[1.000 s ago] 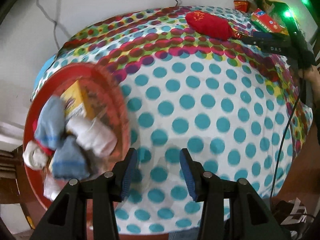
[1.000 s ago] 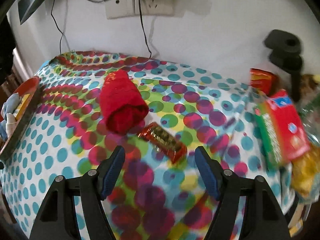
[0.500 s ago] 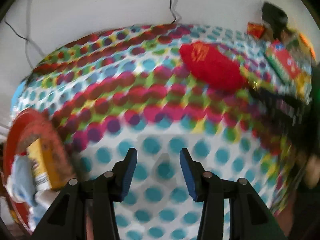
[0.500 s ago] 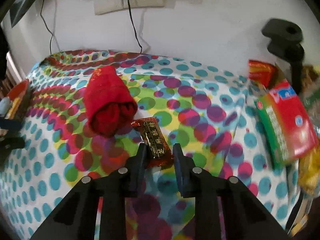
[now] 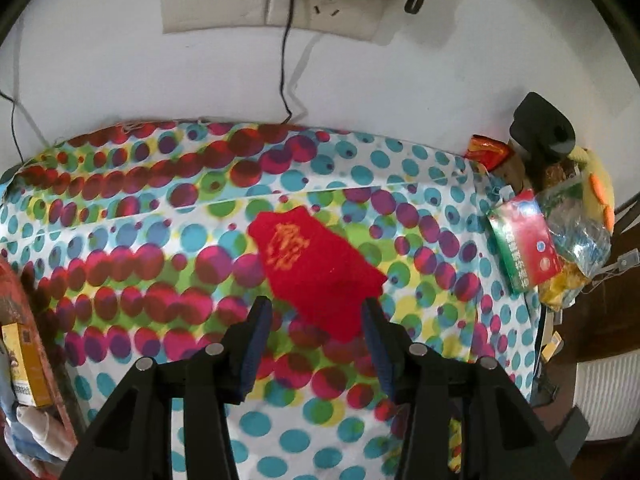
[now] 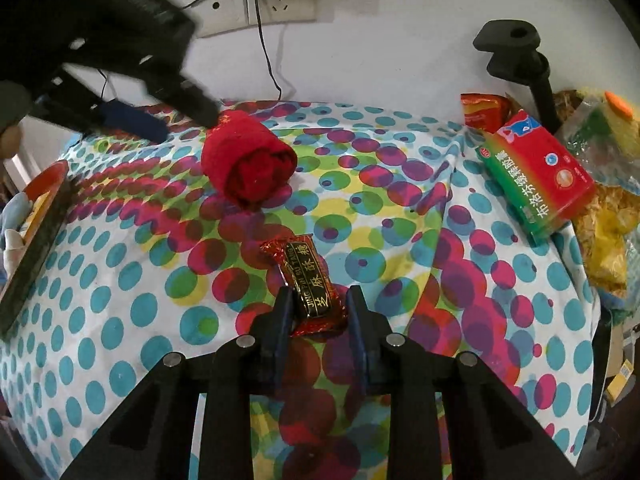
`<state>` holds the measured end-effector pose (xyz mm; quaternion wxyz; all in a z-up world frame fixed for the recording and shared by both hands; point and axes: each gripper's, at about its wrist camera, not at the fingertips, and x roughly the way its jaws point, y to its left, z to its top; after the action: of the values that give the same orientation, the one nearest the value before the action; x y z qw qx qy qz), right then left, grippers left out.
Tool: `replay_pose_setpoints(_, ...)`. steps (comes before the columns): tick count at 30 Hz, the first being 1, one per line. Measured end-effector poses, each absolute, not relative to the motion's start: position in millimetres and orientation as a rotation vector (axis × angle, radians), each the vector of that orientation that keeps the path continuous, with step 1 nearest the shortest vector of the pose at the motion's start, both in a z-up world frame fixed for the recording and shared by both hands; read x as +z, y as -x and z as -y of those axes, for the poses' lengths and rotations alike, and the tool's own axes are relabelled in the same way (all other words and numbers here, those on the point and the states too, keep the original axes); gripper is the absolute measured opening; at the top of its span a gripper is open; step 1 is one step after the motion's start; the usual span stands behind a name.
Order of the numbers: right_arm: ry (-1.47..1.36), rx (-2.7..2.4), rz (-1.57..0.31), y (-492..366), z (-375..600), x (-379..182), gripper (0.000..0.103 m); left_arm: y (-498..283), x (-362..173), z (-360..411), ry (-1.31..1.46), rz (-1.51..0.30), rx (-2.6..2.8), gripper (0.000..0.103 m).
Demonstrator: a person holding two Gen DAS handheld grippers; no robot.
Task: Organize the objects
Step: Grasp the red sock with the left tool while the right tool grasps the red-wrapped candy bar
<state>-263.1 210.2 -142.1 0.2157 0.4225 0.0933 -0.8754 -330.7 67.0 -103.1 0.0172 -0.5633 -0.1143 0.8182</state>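
Right gripper [image 6: 318, 306] clamping candy bar [image 6: 314, 284], left gripper [image 5: 316, 316] jaws opening

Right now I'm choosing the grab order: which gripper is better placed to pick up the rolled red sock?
Left. The left gripper hangs over the red sock, jaws opening. The right gripper is shut on the candy bar.

Tablecloth [image 6: 132, 312] open centrally; packages [image 6: 536, 172] crowd right edge.
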Motion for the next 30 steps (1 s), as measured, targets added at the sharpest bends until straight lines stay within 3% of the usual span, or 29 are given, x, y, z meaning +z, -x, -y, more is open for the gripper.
replay_pose_setpoints(5, -1.172, -2.427, -0.26, 261.3, -210.0, -140.9, 0.026, 350.7, -116.6, -77.5, 1.729, 0.361, 2.551, 0.048)
replay_pose_setpoints(17, -1.173, -2.421, -0.249, 261.3, -209.2, -140.2, 0.027, 350.5, -145.9, -93.3, 1.637, 0.091, 2.598, 0.049)
replay_pose_setpoints(20, -1.171, -2.428, -0.276, 262.4, -209.9, -140.9, 0.027, 348.1, -146.4, -95.1, 1.62, 0.016, 2.589, 0.043)
replay_pose_setpoints(24, -1.172, -2.429, -0.277, 260.9, -208.9, -139.5, 0.028, 344.5, -142.3, -96.9, 1.608, -0.032, 2.573, 0.026)
replay_pose_setpoints(30, -1.17, -2.426, -0.281, 261.3, -212.6, -138.8, 0.028, 325.4, -136.0, -94.3, 1.59, -0.119, 2.544, 0.023)
